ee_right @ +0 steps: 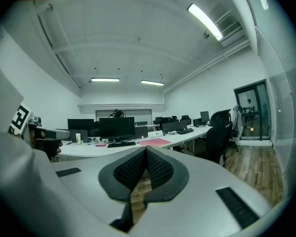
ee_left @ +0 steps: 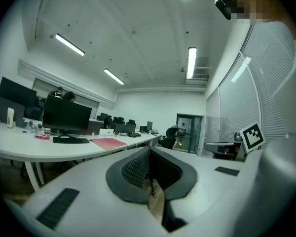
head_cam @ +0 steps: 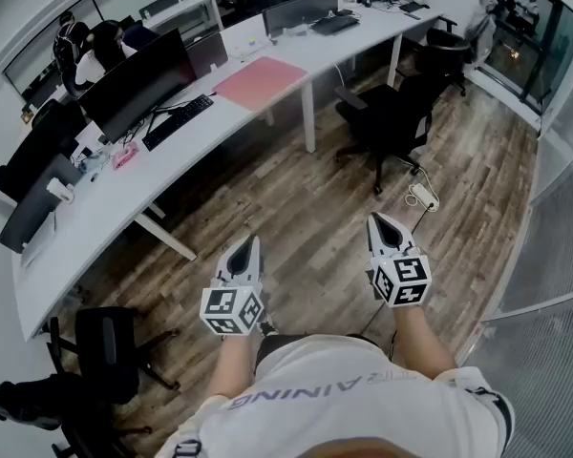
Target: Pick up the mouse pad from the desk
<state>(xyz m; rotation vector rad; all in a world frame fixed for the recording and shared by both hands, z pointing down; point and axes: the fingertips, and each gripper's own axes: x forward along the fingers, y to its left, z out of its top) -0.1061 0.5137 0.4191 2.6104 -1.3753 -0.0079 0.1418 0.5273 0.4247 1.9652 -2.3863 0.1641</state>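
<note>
A pink mouse pad [head_cam: 261, 82] lies flat on the long white curved desk [head_cam: 296, 51], well ahead of me; it also shows as a pink patch [ee_left: 108, 142] in the left gripper view and a pink patch [ee_right: 155, 142] in the right gripper view. My left gripper [head_cam: 256, 243] and right gripper [head_cam: 378, 219] hover side by side over the wooden floor, far short of the desk. Both point level toward the desk, jaws shut with nothing between them.
A black monitor [head_cam: 134, 84] and keyboard [head_cam: 177, 122] stand on the desk left of the pad. A black office chair [head_cam: 387, 122] sits on the floor right of the pad, another chair [head_cam: 105, 351] at lower left. A power strip [head_cam: 423, 196] lies on the floor.
</note>
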